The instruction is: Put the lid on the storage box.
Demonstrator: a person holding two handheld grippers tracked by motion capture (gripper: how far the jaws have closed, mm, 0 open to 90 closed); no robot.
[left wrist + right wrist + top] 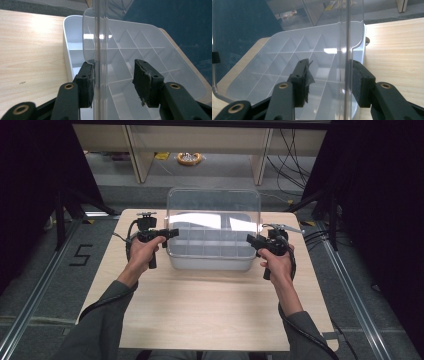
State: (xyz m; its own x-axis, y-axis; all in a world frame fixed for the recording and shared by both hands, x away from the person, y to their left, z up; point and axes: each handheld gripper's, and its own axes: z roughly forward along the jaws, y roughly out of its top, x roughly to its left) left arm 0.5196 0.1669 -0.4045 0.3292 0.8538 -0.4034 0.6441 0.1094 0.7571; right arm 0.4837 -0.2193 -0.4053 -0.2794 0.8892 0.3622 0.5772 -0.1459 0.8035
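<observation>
Both tools, left tool (171, 233) and right tool (249, 239), stood slack around the upright clear lid (214, 206), not clamping. The divided box (210, 261) sat mid-worktop toward the far edge. Lid-opening step looked finished; next, back both hands away.

box (210, 262): pale white-grey
lid (215, 202): clear, colourless
table (200, 305): light wood grain
left gripper (172, 233): black
right gripper (248, 239): black
sleeves (100, 330): grey-green
</observation>
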